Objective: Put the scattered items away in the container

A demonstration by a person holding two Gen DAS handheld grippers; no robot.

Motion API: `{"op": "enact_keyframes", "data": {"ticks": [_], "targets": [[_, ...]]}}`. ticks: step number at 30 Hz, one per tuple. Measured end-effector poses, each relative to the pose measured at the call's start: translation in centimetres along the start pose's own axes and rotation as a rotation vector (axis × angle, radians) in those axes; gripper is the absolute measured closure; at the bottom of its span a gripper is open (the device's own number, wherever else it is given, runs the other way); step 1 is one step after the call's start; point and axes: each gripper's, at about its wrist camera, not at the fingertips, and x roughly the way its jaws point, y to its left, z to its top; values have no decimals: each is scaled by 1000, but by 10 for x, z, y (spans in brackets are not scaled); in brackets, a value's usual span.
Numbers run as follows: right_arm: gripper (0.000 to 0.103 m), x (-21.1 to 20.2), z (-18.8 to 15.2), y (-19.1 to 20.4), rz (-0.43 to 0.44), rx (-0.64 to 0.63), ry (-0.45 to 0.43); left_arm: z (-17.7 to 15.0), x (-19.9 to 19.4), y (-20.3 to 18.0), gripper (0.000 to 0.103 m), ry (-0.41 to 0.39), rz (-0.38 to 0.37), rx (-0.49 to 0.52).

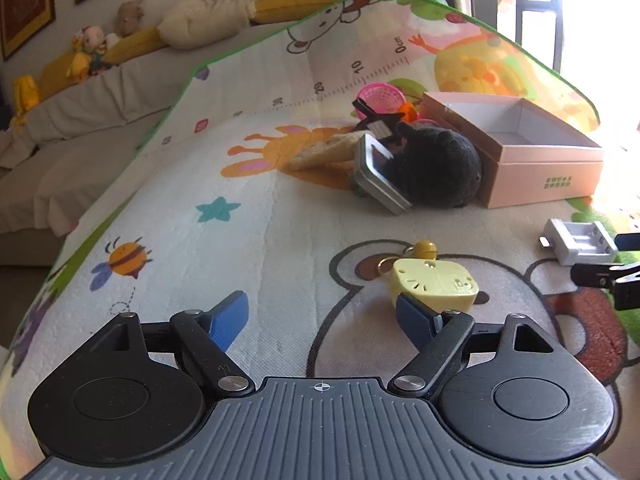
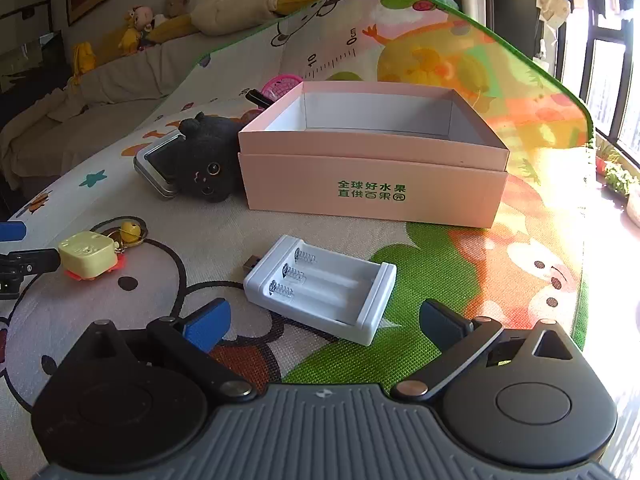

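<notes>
Your right gripper (image 2: 322,322) sits wide open over the white battery holder (image 2: 322,290); your left gripper (image 1: 322,320), also wide, nears the yellow keychain (image 1: 434,284); close, then carry to the pink box (image 2: 372,184)

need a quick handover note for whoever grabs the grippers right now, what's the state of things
Left gripper: open, empty, low over the mat, its right finger next to the yellow keychain toy.
Right gripper: open, empty, fingers either side of the near end of the white battery holder, not closed on it.
Pink box: open, and the inside that shows is empty.
Still on the mat: keychain toy, battery holder, black plush toy against the box's side, metal tin leaning on the plush, pink basket and other small bits behind it.
Done: nothing in the box that shows.
Left: everything; battery holder and keychain toy are nearest.
</notes>
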Motion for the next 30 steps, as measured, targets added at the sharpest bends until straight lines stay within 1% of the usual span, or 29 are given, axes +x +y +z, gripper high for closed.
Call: {"op": "enact_keyframes", "data": {"ticks": [1, 5, 8, 12, 15, 20, 26, 30], "targets": [[2, 1, 0, 1, -2, -3, 4, 0, -4, -3, 7, -12, -21, 4], [2, -1, 0, 1, -10, -6, 1, 1, -16, -20, 6, -45, -79, 47], [2, -3, -1, 0, -25, -3, 2, -2, -18, -27, 5, -38, -115, 44], [1, -4, -3, -3, -22, 5, 13, -8, -17, -37, 4, -21, -146, 46], [0, -1, -2, -4, -23, 10, 30, -10, -16, -41, 2, -18, -147, 43], [0, -2, -2, -4, -22, 13, 28, -11, -16, -45, 2, -31, -122, 35], [0, -2, -2, -5, -21, 21, 24, -14, -18, -47, 1, -28, -100, 19], [0, -3, -2, -7, -28, 39, 18, -15, -20, -48, 0, -35, -80, -5]]}}
